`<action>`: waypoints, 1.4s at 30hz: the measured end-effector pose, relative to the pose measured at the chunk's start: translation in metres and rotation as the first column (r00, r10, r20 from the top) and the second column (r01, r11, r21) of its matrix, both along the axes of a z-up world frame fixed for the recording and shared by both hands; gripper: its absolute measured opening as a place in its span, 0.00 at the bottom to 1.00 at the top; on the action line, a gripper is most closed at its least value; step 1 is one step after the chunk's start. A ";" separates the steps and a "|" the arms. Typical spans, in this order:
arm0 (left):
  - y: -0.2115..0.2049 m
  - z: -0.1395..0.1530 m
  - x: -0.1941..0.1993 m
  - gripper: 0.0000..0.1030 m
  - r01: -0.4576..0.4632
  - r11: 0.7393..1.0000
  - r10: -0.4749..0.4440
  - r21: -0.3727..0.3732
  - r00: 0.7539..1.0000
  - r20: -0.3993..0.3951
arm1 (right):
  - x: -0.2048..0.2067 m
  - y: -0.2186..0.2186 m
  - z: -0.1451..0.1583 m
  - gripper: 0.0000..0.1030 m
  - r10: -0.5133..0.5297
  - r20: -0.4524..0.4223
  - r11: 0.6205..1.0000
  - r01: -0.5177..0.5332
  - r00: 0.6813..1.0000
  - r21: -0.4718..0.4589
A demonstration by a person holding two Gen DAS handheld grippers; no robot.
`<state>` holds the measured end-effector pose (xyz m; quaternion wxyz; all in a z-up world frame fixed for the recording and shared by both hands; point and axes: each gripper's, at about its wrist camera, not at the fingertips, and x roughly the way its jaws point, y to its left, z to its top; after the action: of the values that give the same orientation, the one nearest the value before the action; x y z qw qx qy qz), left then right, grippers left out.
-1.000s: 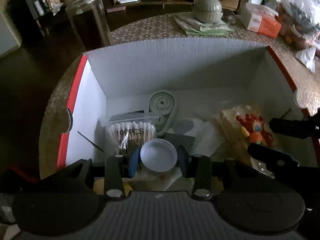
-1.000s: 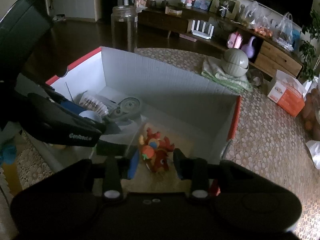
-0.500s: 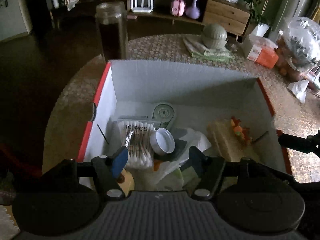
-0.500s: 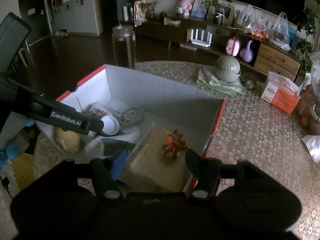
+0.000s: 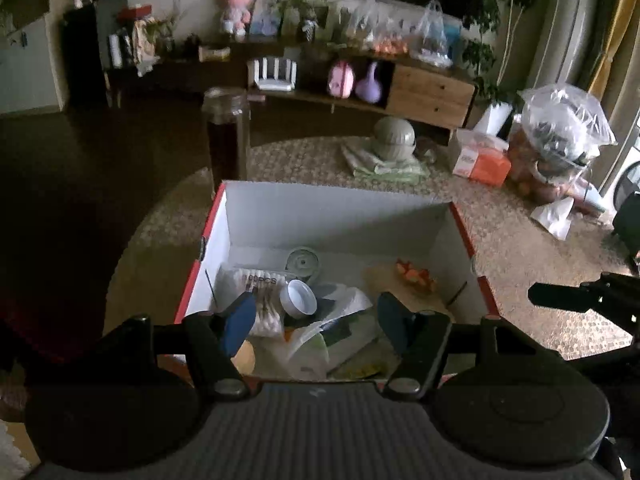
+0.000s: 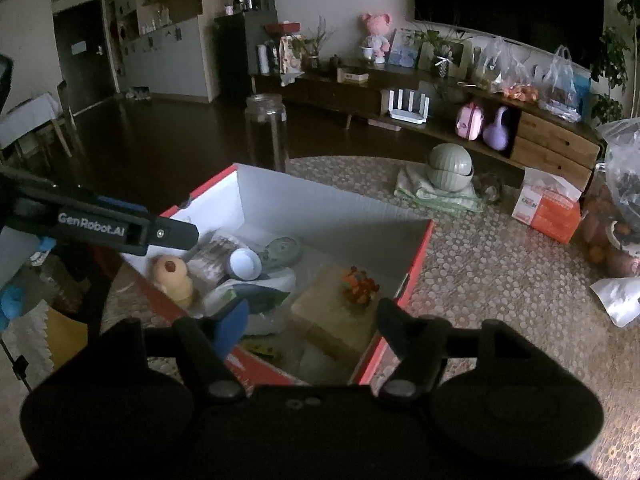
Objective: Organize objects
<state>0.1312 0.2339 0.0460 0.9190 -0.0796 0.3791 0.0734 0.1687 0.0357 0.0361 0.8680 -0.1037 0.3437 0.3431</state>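
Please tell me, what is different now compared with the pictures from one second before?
Both grippers have let go and pulled up out of the box. The left gripper released the white-capped jar, the right gripper released the orange toy; both jaws have just been opening and stand empty. The cotton swabs, tape dispenser and other contents stayed in place.

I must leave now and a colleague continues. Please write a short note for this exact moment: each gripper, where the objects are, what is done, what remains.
Left gripper: open, empty, jaws just opened, above the box.
Right gripper: open, empty, jaws just opened, above the box's near right corner.
In the box: white cap, cotton swabs, green tape dispenser, orange toy on a tan pack, plush toy, plastic bags.
Done: cap and toy lie released inside.
Left: nothing loose beside the box is visible; check the table.
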 end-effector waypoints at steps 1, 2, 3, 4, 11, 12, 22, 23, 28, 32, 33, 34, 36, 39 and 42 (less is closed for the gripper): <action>-0.003 0.001 -0.004 0.64 0.006 1.000 -0.006 0.005 1.000 0.009 | -0.002 -0.001 0.001 0.69 0.002 -0.001 1.000 -0.002 1.000 0.005; -0.005 0.002 -0.008 0.64 0.009 1.000 -0.010 0.010 1.000 0.017 | -0.005 -0.003 0.002 0.69 0.005 -0.001 1.000 -0.005 1.000 0.010; -0.008 0.003 -0.012 0.65 0.010 1.000 -0.011 0.017 1.000 0.025 | -0.007 -0.005 0.002 0.69 0.007 -0.003 1.000 -0.007 1.000 0.015; -0.011 0.003 -0.016 0.65 0.015 1.000 -0.016 0.026 0.999 0.029 | -0.009 -0.007 0.003 0.69 0.008 -0.003 1.000 -0.008 1.000 0.021; -0.027 0.007 -0.042 0.75 0.029 0.997 -0.035 0.075 0.996 0.081 | -0.025 -0.020 0.006 0.77 0.008 0.013 0.999 -0.009 1.000 0.050; -0.029 0.007 -0.045 0.75 0.033 0.996 -0.040 0.085 0.995 0.087 | -0.027 -0.022 0.007 0.79 0.010 0.012 0.998 -0.010 1.000 0.057; -0.040 -0.008 -0.062 0.99 0.059 0.995 -0.066 0.078 0.994 0.090 | -0.042 -0.044 0.011 0.97 0.020 0.038 0.993 -0.025 0.999 0.116; -0.041 -0.009 -0.063 0.99 0.055 0.995 -0.062 0.080 0.994 0.091 | -0.044 -0.046 0.012 1.00 0.021 0.044 0.992 -0.027 0.999 0.120; -0.045 -0.007 -0.070 0.99 0.024 0.996 -0.033 0.089 0.994 0.105 | -0.048 -0.056 0.014 1.00 0.016 0.070 0.990 -0.026 0.997 0.140; -0.051 -0.004 -0.073 0.99 0.021 0.994 -0.033 0.111 0.993 0.113 | -0.048 -0.060 0.013 1.00 0.005 0.058 0.988 -0.014 0.998 0.155; -0.052 -0.004 -0.073 0.99 0.020 0.993 -0.034 0.116 0.993 0.116 | -0.048 -0.060 0.013 1.00 0.004 0.056 0.988 -0.013 0.998 0.154; -0.053 -0.004 -0.074 0.99 0.016 0.992 -0.031 0.126 0.992 0.119 | -0.047 -0.060 0.012 1.00 0.003 0.056 0.988 -0.012 0.998 0.152; -0.055 -0.003 -0.074 0.99 0.013 0.991 -0.029 0.134 0.993 0.118 | -0.047 -0.062 0.011 1.00 0.004 0.058 0.989 -0.012 0.998 0.148; -0.055 -0.005 -0.072 0.99 0.027 0.994 -0.039 0.103 0.993 0.108 | -0.048 -0.062 0.010 1.00 0.004 0.055 0.989 -0.012 0.998 0.149; -0.057 -0.009 -0.069 0.99 0.025 0.995 -0.035 0.100 0.995 0.094 | -0.048 -0.064 0.007 1.00 0.003 0.046 0.988 -0.010 0.999 0.153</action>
<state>0.0621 0.1765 0.0370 0.9398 -0.0321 0.3319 0.0743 0.1210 -0.0284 0.0432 0.8800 -0.0455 0.2960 0.3688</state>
